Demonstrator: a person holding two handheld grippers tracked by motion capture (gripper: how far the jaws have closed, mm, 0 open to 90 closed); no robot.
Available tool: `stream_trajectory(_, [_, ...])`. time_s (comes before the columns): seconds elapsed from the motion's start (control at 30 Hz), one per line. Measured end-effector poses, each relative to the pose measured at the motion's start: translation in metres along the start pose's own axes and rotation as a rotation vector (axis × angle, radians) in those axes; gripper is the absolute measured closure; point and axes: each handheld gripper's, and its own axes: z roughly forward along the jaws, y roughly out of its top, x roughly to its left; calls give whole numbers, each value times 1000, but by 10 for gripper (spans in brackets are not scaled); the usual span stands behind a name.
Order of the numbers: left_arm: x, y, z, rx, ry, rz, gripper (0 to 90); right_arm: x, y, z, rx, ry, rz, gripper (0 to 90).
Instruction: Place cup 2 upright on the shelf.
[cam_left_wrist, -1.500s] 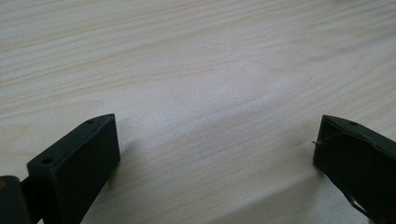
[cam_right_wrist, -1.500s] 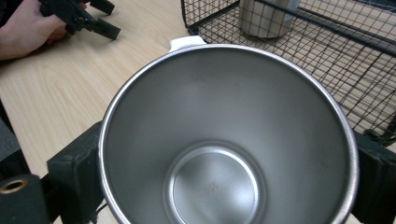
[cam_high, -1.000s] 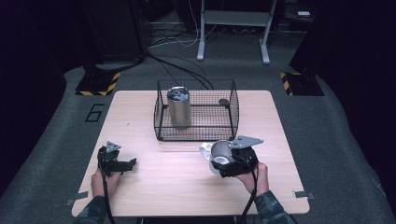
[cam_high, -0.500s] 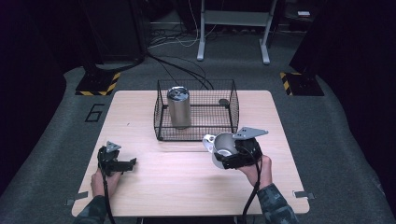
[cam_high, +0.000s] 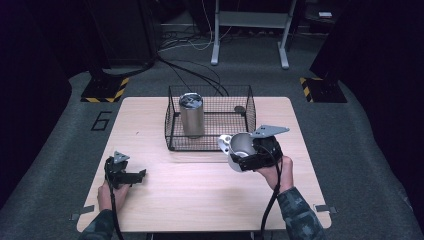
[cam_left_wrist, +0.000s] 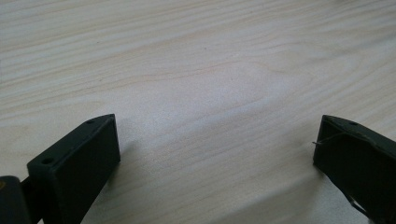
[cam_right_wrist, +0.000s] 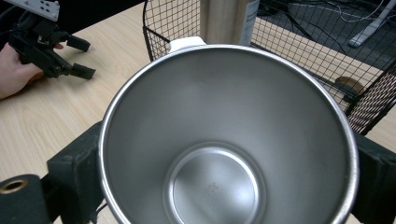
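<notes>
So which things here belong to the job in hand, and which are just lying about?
In the job:
- steel cup, clamped in the right gripper
- wire basket just beyond it
- steel tumbler standing upright in the basket

Lying about:
- small dark round thing on the basket floor
- left gripper, open, low over the bare table

- The cup (cam_right_wrist: 229, 135) held in the right gripper (cam_high: 250, 156) is bare metal, brushed inside, with a soft satin sheen and a brighter polished rim.
- The tumbler (cam_high: 191, 116) looks like brushed steel, dull grey.
- The basket (cam_high: 172, 131) is thin black wire mesh, matt.
- The tabletop (cam_left_wrist: 196, 70) is pale wood, smooth, with fine visible grain.
- The left gripper (cam_left_wrist: 215, 154) has matt black plastic jaws.
</notes>
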Motion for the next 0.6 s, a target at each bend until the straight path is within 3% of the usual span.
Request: stream_trajectory(0.6, [0,0,0,0,0,0,3,-21,32,-2,-29,-44,13,61])
